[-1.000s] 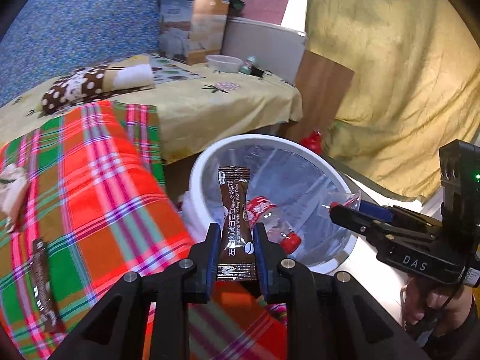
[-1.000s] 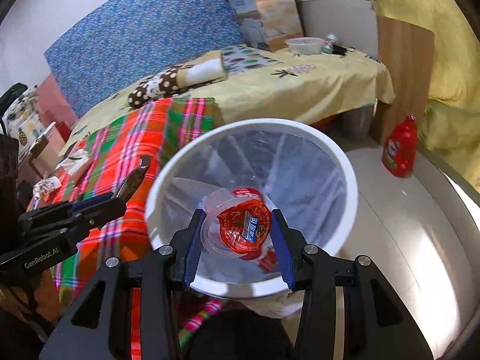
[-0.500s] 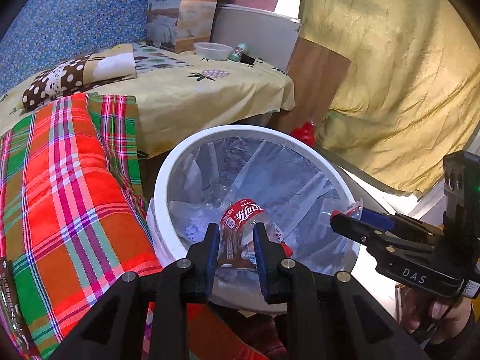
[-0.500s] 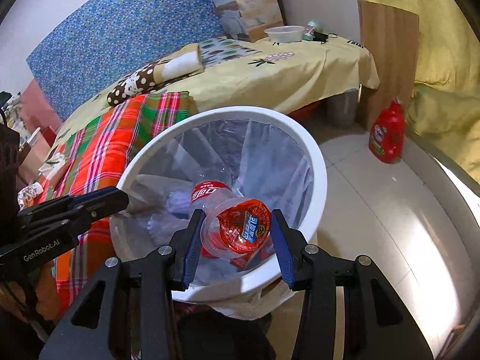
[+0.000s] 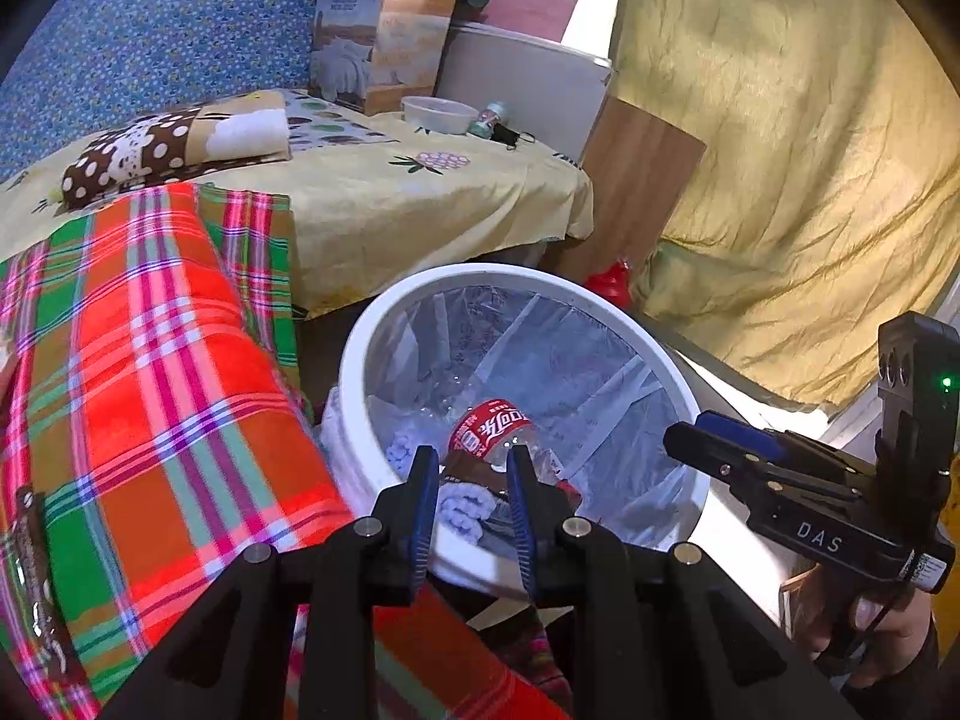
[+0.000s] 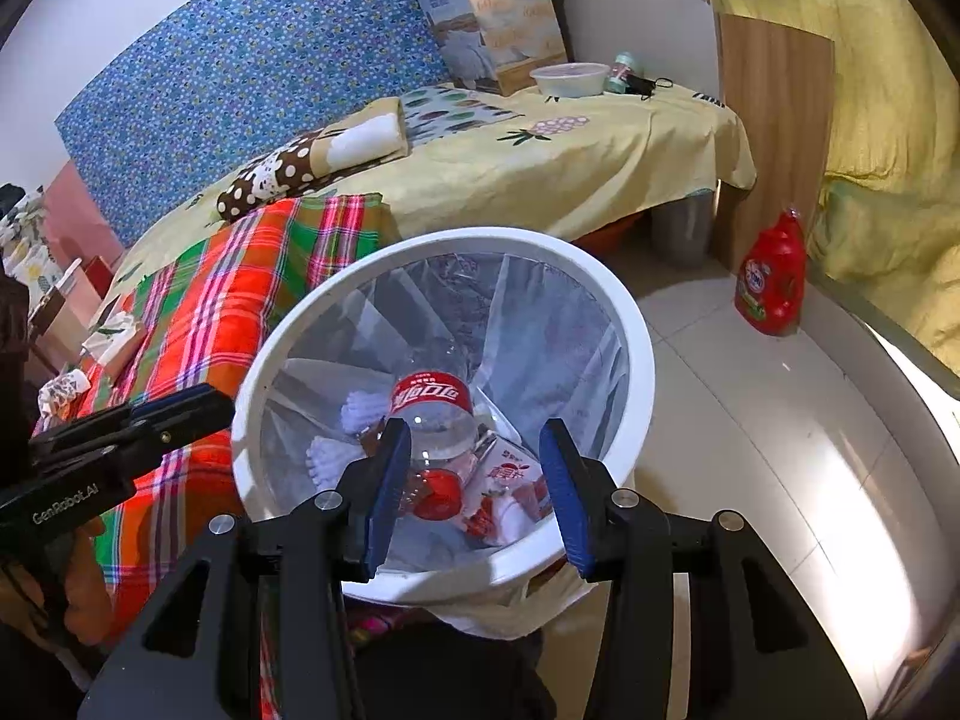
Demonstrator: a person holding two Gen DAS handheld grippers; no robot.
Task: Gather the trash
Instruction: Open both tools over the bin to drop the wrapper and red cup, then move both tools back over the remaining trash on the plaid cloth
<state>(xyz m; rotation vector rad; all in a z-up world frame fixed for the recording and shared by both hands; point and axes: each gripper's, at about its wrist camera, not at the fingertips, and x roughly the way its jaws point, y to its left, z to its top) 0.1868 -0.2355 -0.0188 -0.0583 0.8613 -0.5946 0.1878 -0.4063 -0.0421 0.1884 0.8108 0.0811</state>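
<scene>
Both tools over a white bin (image 6: 636,324) lined with a clear bag, beside a bed with a red plaid blanket (image 5: 150,372). Left tool (image 5: 470,501) with jaws narrowly apart, nothing pinched; brown wrapper (image 5: 471,471) down inside the bin, seen between the blue pads. Right tool (image 6: 474,480) gaping wide, empty. Clear cola bottle (image 6: 432,420) with red label lying in the bin, next to a jelly cup with a red lid (image 6: 510,480), maybe, partly hidden. Red detergent bottle (image 6: 771,282) upright on the floor.
</scene>
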